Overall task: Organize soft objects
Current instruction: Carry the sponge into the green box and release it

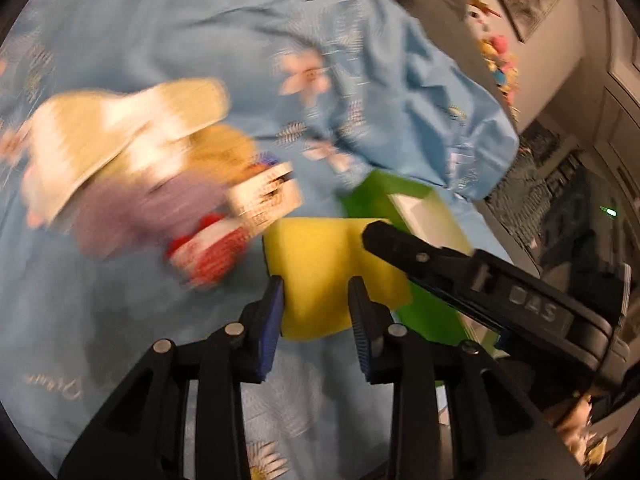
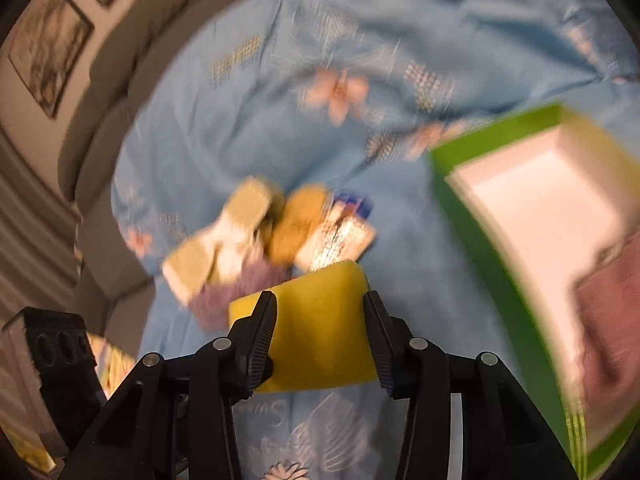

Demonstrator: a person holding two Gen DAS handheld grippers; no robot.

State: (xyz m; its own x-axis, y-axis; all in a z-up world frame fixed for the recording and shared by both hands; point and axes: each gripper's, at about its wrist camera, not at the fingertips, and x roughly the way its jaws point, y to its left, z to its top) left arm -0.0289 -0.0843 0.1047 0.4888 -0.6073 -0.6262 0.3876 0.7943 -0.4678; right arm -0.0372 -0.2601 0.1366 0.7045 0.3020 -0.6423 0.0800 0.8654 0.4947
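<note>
Both frames motion-blurred. Left gripper (image 1: 316, 312): jaws narrow, pressed on the near end of the yellow sponge (image 1: 320, 272), low centre of frame. Right gripper (image 2: 320, 336): jaws clamp the same sponge (image 2: 320, 320) on both sides. Sponge sits above the blue floral bedspread (image 1: 160, 20). Pile of soft things (image 1: 132, 168) lies centre left. Green box (image 2: 492, 264) with white inside at right edge, a pink cloth (image 2: 612, 308) in it.

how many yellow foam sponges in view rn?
1. The yellow foam sponge sits between the right gripper fingers, and the left gripper fingers also flank it. The blurred pile of soft items on the blue bedsheet may hide more.
</note>
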